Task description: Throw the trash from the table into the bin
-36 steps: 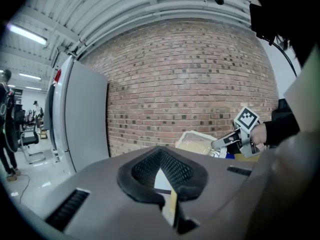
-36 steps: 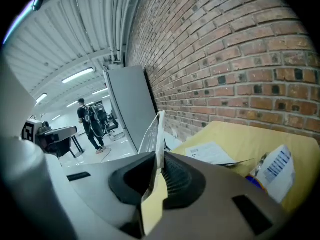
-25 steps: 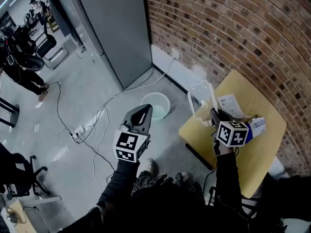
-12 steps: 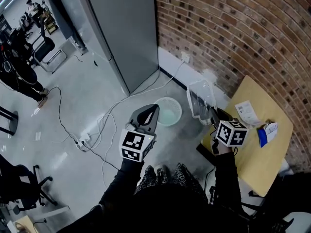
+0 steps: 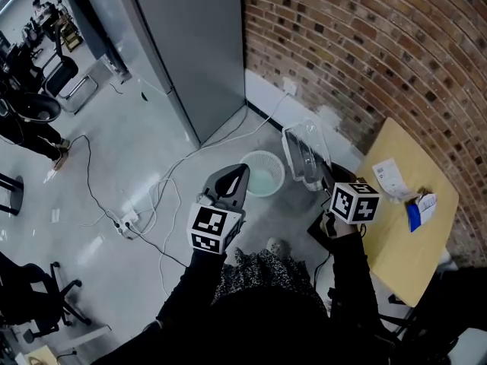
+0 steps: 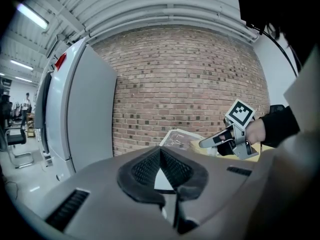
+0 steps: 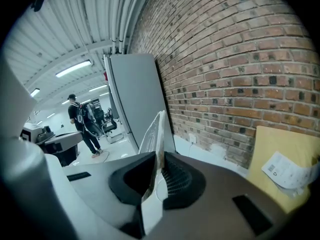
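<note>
Carried off the table (image 5: 396, 249), one clear tray (image 5: 302, 152) hangs near the single bin (image 5: 280, 169), pinched in the downward-tilted right gripper (image 5: 323, 181). Nearly level, the left gripper (image 5: 238, 175) is closed, empty. Two scraps, a slip (image 5: 389, 175) and a packet (image 5: 417, 210), lie on the table.

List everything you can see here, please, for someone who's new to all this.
tray: one, clear plastic, held up between bin and table in the head view
bin: one, pale, on the floor near the wall
table: one, yellow, against the wall
paper: one, white, on the table
packet: one, blue and white, on the table
wall: one, red brick, behind the table
cabinet: one, grey, beside the wall
cables: several, white and black, on the floor
chairs: at least two, black, far left
bystander: one, dark clothes, left edge
left gripper: grey, shut, empty
right gripper: shut on the tray
</note>
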